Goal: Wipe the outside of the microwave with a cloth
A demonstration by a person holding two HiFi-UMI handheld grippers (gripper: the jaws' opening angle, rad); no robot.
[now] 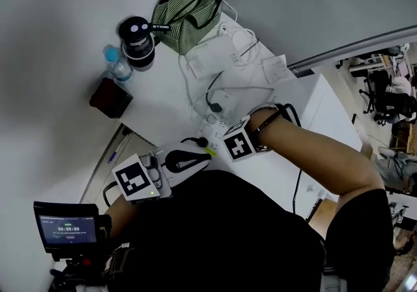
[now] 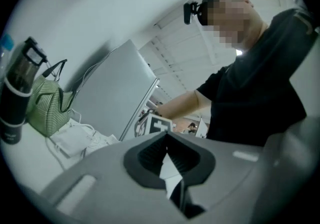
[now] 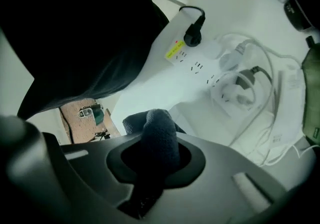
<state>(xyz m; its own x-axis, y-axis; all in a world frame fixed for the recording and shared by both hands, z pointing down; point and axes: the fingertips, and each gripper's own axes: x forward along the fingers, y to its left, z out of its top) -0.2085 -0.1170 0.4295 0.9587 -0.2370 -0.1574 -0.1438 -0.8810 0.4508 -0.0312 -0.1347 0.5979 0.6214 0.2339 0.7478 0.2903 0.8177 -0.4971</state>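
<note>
Right gripper (image 3: 156,165): jaws pinching dark cloth (image 3: 159,130) above white surface (image 3: 150,88) | cloth: likely light, soft, limp; grip a bunched fold | left gripper (image 2: 172,168): jaws pressed together, empty | microwave: not identifiable.

Person is wearing a black short-sleeved shirt (image 1: 221,238) and a small black head camera (image 2: 190,12); a black strap (image 1: 266,118) is circling the right wrist. Left gripper (image 2: 172,165) and right gripper (image 3: 152,165) are showing pale grey moulded shells with dark ribbed pads (image 2: 150,155). Each is carrying a white cube with black square markers: left cube (image 1: 137,178), right cube (image 1: 238,146).
</note>
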